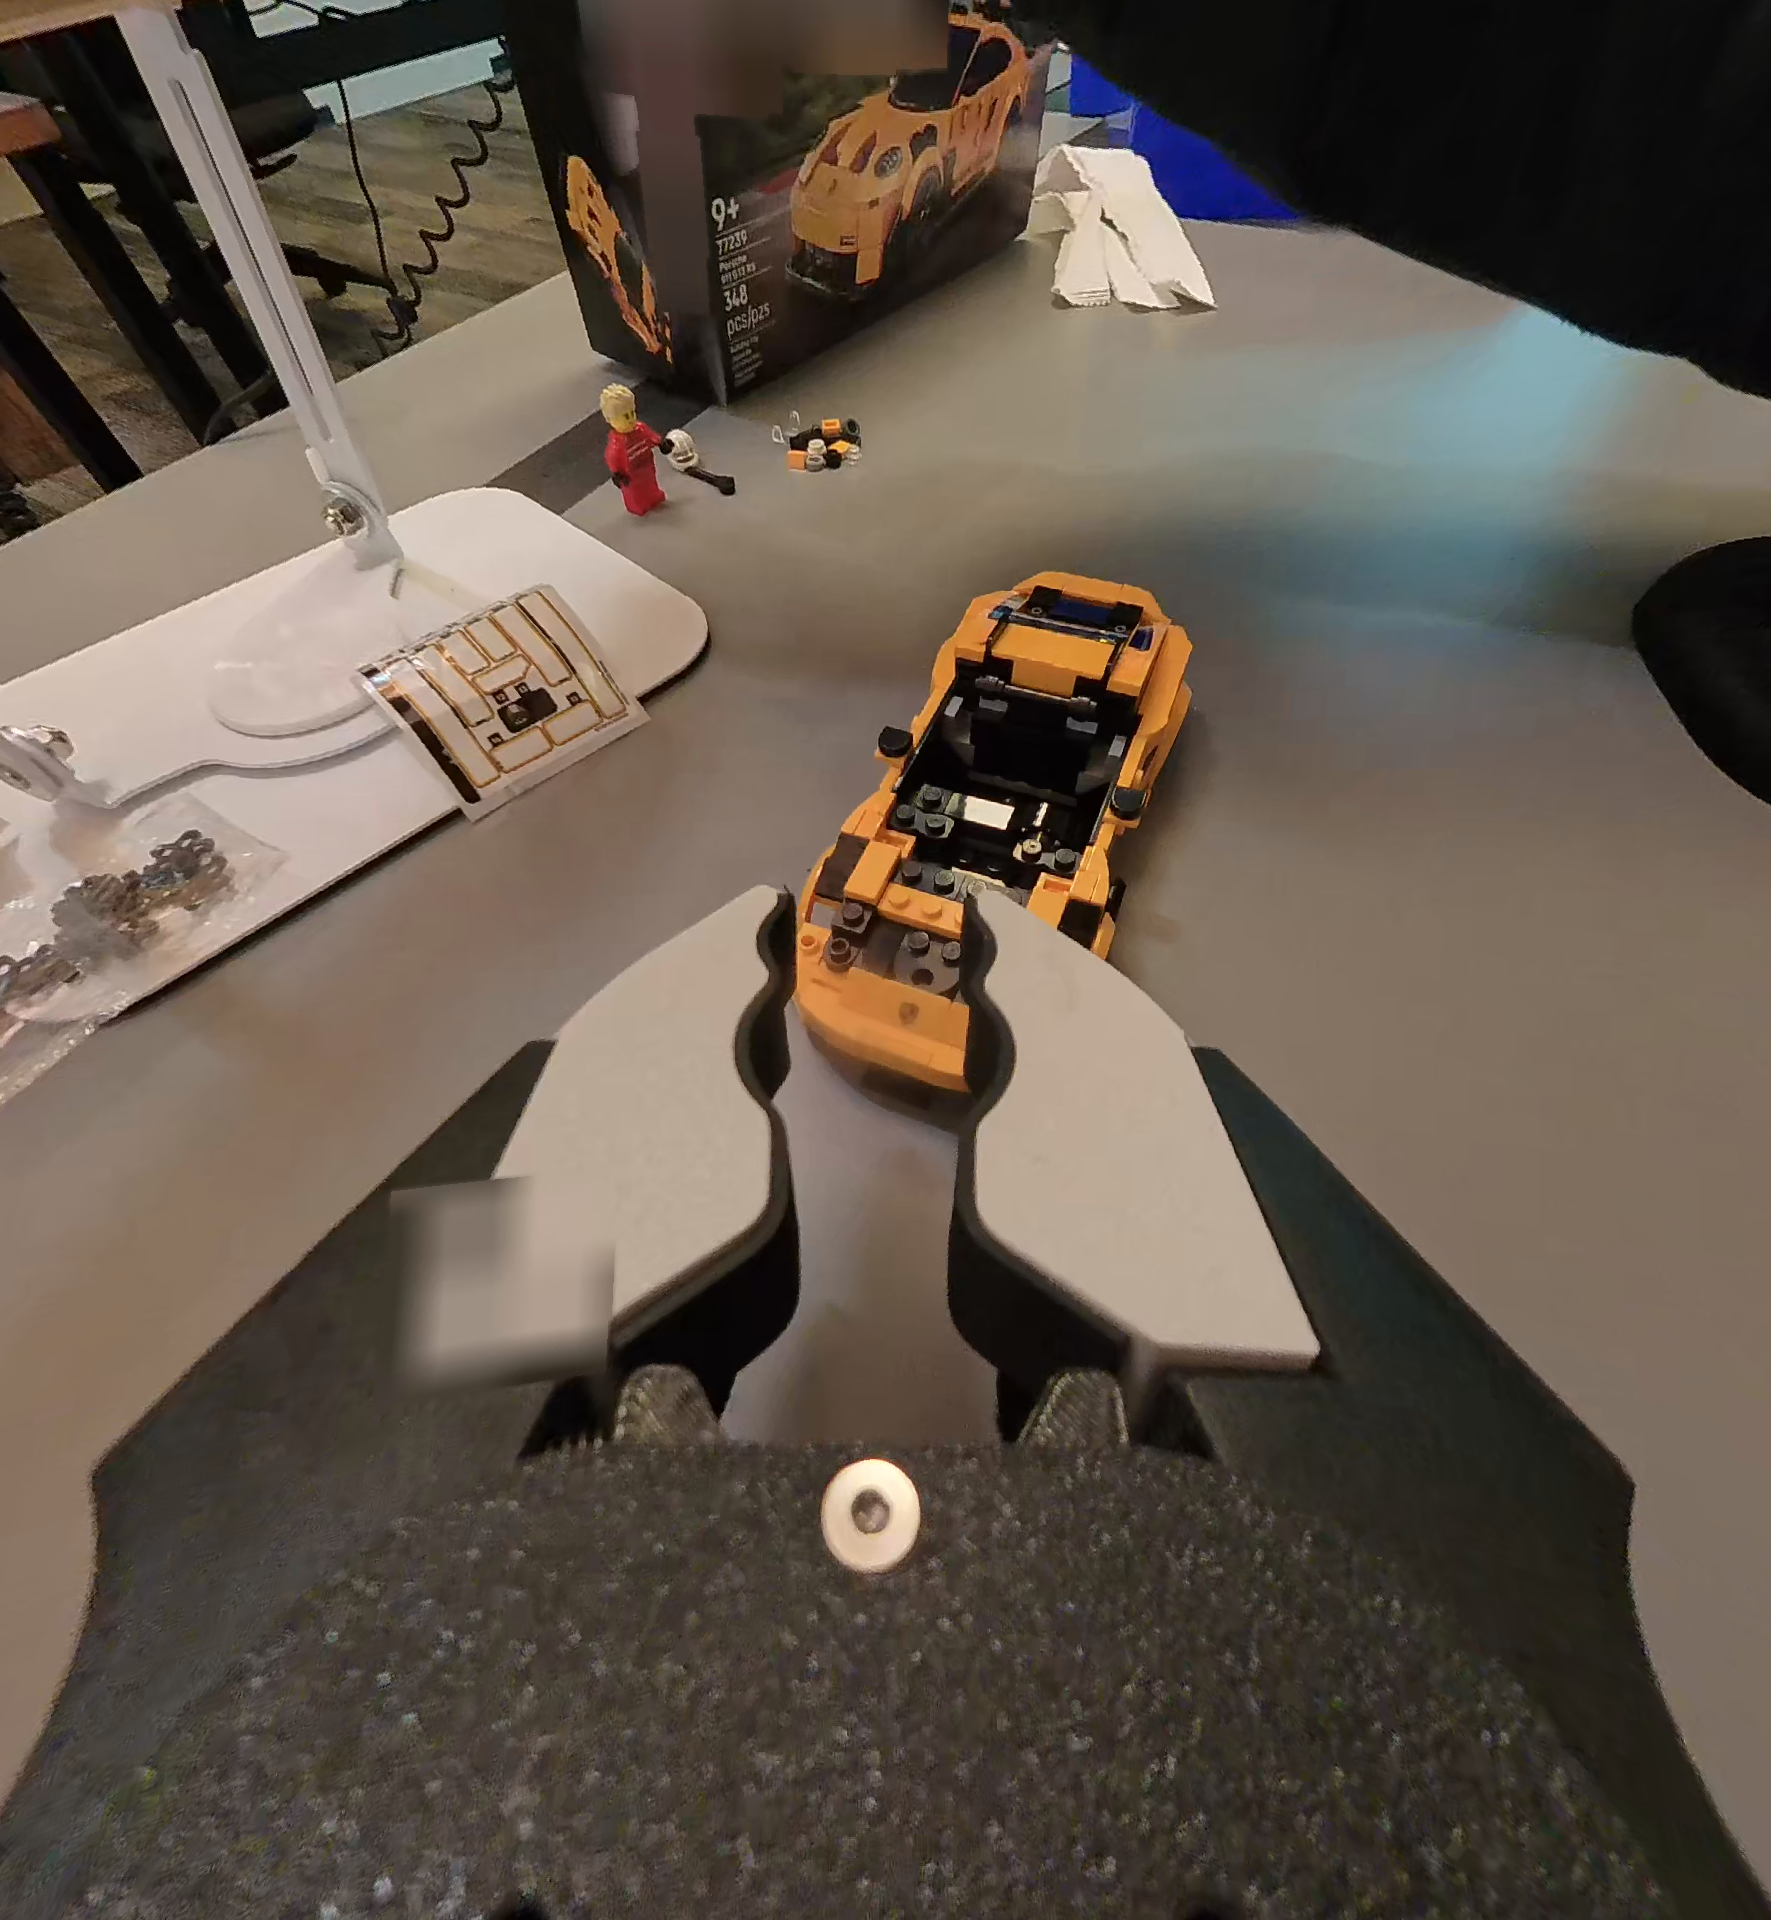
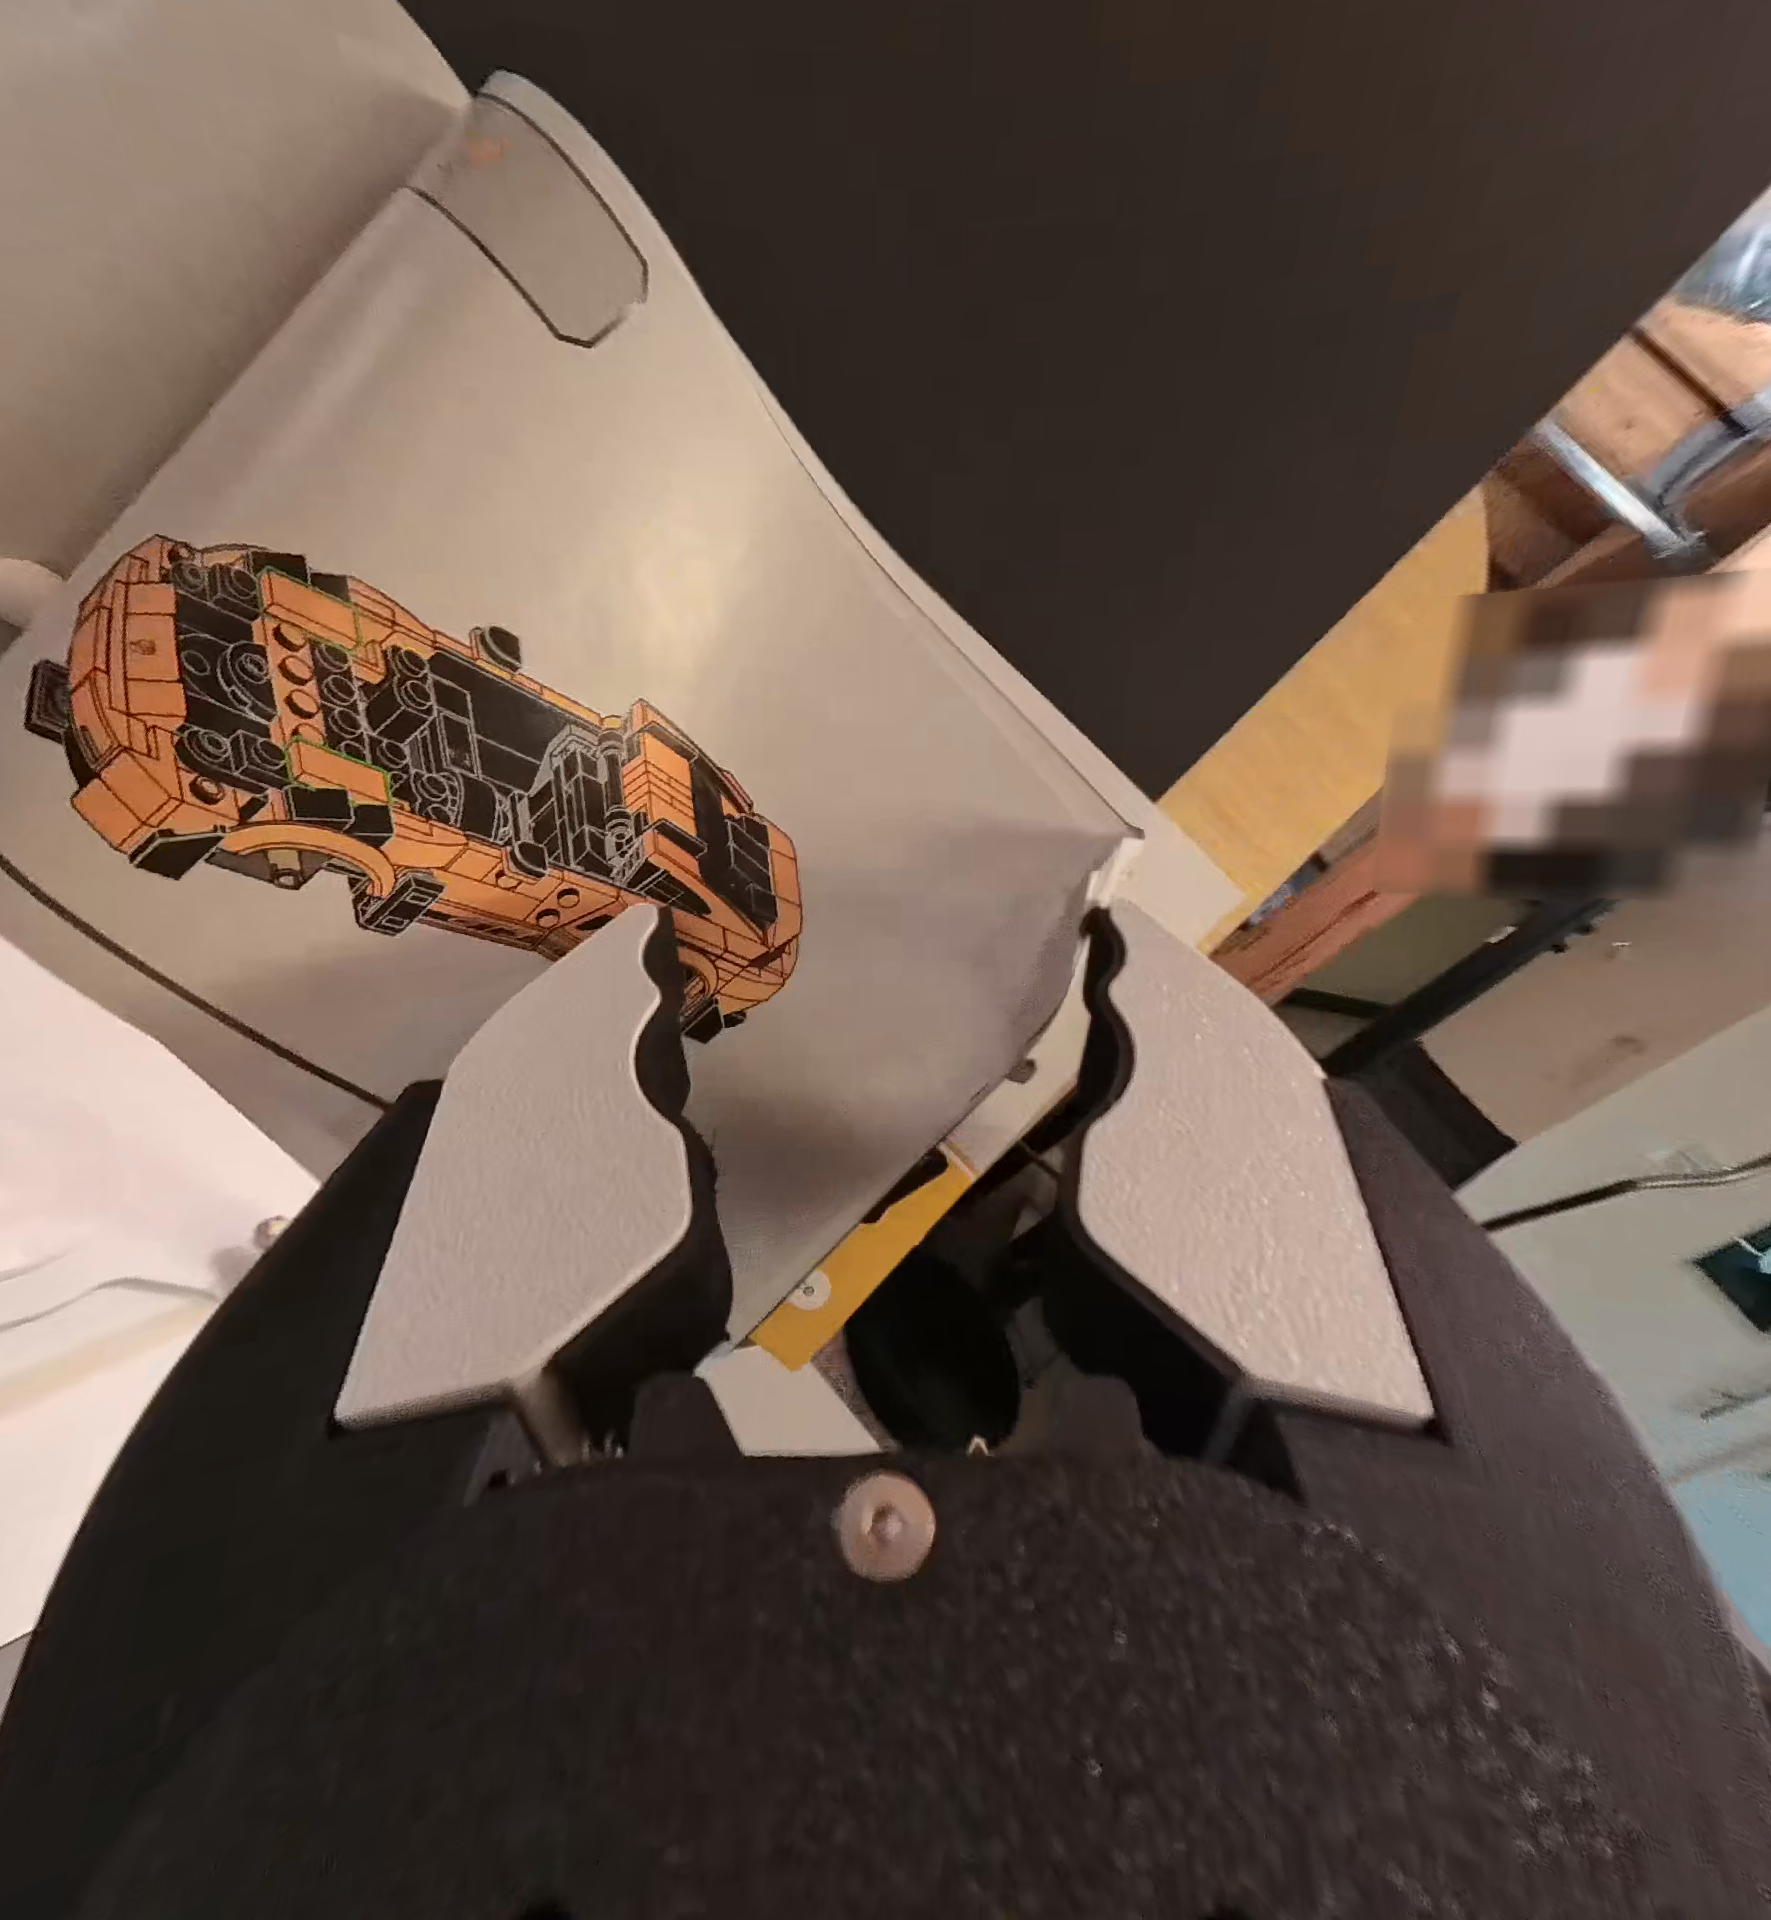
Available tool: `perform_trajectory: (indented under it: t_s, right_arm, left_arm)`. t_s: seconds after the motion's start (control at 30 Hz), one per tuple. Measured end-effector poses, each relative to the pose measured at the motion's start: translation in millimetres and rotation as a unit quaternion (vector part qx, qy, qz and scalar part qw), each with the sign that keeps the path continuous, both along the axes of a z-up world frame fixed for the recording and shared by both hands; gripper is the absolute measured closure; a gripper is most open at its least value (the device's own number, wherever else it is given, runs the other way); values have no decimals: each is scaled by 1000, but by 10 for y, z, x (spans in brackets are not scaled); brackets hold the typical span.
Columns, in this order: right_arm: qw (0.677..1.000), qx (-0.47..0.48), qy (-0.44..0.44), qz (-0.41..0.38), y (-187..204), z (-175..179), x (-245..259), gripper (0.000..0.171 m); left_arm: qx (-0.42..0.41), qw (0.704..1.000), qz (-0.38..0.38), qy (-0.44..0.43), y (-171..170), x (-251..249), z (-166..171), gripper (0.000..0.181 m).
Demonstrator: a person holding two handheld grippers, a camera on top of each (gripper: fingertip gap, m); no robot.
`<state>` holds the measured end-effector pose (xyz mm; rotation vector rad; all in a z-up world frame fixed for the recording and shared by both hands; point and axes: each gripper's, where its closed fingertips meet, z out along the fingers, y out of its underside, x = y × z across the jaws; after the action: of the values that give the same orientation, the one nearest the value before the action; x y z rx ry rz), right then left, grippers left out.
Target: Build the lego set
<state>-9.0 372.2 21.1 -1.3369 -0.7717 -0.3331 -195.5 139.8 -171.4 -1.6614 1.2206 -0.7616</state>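
**Clearly a half-built car, with the instructions up close**

Left wrist view: the orange car (image 1: 1006, 821) sits on the grey table (image 1: 1380, 935), roof off and cabin studs bare. The left gripper (image 1: 876, 914) has its fingers spread on either side of the car's near end; whether they touch it I cannot tell. Farther back are a red figure (image 1: 635, 452), a small pile of loose pieces (image 1: 824, 445), the box (image 1: 808, 197), a sticker sheet (image 1: 502, 701) and a bag of dark parts (image 1: 81, 925).

Right wrist view: the right gripper (image 2: 876, 925) is spread wide and holds nothing, facing a curled booklet page (image 2: 548, 623) that pictures the car.

The car is likely light and stiff, yet its pressed-on bricks could pop loose. Holding it low across the solid body sides seems safest, away from mirrors and thin trim.
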Motion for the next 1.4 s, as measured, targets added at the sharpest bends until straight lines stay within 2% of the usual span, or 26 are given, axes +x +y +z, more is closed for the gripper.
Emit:
perform_trajectory:
  t_s: [0.1,0.2,0.4,0.6,0.73,0.8,0.9,1.03,1.1,1.17,1.27,1.37,1.4]
  right_arm:
    - [1000,5,-5,-5,20,39,72,106]
    - [997,60,-9,-44,-56,161,206,136]
    - [990,119,15,-77,-274,272,369,166]
    - [990,129,24,-48,-464,328,321,171]
    - [990,134,29,-25,-616,343,287,171]
    - [992,110,53,11,-697,303,234,171]
    - [990,64,118,49,-753,306,244,171]
    - [984,30,165,65,-707,386,320,171]
    - [984,16,165,60,-644,374,360,171]
    - [987,11,155,46,-587,335,411,171]
    - [988,9,154,24,-546,282,525,162]
    - [982,10,189,26,-585,286,601,154]
    - [980,16,196,28,-616,304,609,153]
  left_arm:
    - [0,1000,-1,1,-3,1,-3,152]
    - [-1,1000,-1,1,-3,0,-7,152]
    - [31,999,24,-1,117,-4,128,150]
    - [98,994,43,-16,441,264,780,146]
    - [152,987,50,-25,727,666,1375,133]
    - [191,981,45,-1,866,895,1576,126]
    - [319,942,52,89,1201,1151,1684,119]
    - [432,870,55,230,1675,1320,1416,110]
    - [470,841,56,264,1820,1329,1331,116]
    - [486,831,54,265,1848,1331,1320,132]
    - [477,844,42,241,1781,1327,1352,155]
    - [469,850,43,235,1782,1276,1358,181]
    - [461,856,43,228,1779,1266,1356,181]
